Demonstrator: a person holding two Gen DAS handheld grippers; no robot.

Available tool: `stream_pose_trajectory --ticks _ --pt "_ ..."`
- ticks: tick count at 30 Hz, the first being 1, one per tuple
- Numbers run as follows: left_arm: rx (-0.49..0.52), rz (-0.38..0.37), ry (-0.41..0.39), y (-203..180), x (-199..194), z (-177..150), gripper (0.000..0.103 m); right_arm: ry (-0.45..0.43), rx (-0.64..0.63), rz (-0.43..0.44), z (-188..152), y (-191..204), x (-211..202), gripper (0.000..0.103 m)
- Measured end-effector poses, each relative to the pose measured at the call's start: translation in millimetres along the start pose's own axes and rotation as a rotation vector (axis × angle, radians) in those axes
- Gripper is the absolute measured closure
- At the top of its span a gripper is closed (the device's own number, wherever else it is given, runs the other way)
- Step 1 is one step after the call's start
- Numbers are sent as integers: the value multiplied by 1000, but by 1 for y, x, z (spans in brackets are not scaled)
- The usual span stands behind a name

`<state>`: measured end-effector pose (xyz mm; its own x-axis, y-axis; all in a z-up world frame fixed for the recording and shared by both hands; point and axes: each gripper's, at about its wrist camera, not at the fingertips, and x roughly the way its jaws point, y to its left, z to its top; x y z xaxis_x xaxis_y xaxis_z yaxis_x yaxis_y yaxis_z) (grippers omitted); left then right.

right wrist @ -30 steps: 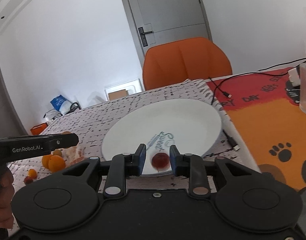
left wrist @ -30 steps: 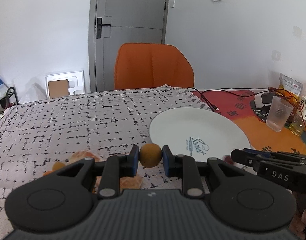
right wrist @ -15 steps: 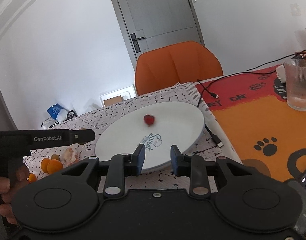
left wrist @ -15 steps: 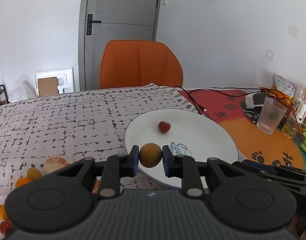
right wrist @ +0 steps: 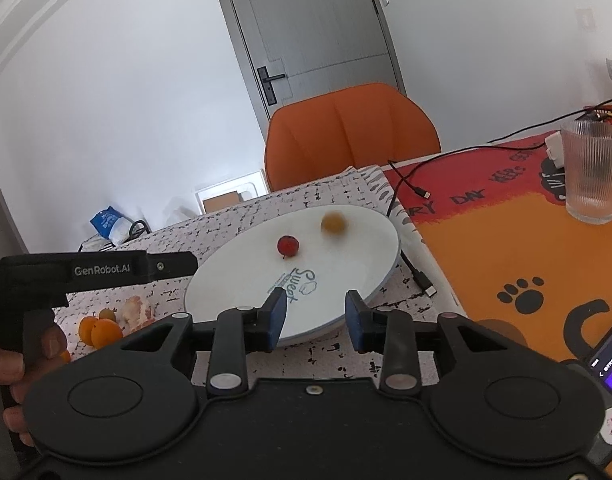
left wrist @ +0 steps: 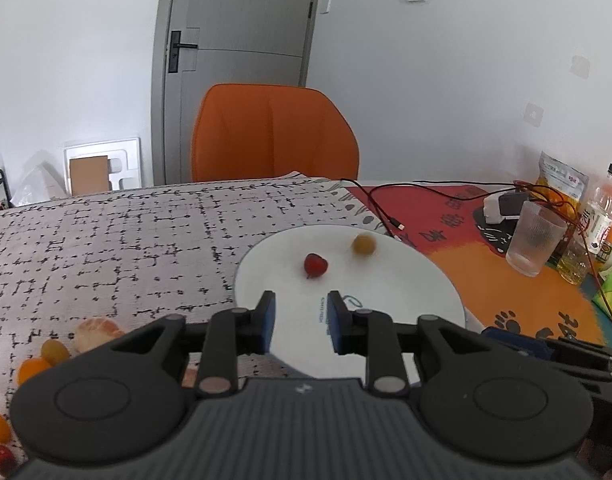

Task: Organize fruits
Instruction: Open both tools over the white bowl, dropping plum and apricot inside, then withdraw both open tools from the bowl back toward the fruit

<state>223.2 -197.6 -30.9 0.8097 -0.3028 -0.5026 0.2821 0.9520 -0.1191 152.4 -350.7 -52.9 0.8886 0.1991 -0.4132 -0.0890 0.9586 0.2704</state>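
A white plate [left wrist: 426,280] [right wrist: 233,280] lies on the table. On it are a small red fruit [left wrist: 315,265] [right wrist: 287,245] and a blurred yellow-brown round fruit [left wrist: 363,244] [right wrist: 333,223] near the far rim. My left gripper [left wrist: 299,322] is open and empty over the plate's near edge. My right gripper [right wrist: 314,316] is open and empty above the plate's near rim. Several orange and yellow fruits [left wrist: 45,356] [right wrist: 99,330] and a peeled one [left wrist: 95,332] lie on the cloth to the left.
An orange chair [left wrist: 271,138] stands behind the table. A ribbed glass [left wrist: 534,238] [right wrist: 592,172], bottles [left wrist: 598,216] and cables [left wrist: 386,208] are on the right. A phone [right wrist: 608,354] lies at the near right. The left gripper's body [right wrist: 85,270] shows at left.
My left gripper has opened and let go of the yellow-brown fruit, which now moves on the plate. The right gripper released the red fruit earlier and stays open, drawn back.
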Motion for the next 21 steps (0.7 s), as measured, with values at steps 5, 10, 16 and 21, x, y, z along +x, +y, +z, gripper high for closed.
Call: stream_pose_trajectory --ticks 5,10,16,21 --pt "-22 35 15 14 -9 -2 55 3 8 -5 0 3 2 50" --pt "-32 76 18 30 -22 -8 40 7 5 9 -3 12 2 38" --pt "-76 123 25 53 -40 -12 22 -15 -5 16 -4 23 -2 10" --pt "-92 168 24 68 -57 -15 20 -12 -2 29 -4 33 -3 0"
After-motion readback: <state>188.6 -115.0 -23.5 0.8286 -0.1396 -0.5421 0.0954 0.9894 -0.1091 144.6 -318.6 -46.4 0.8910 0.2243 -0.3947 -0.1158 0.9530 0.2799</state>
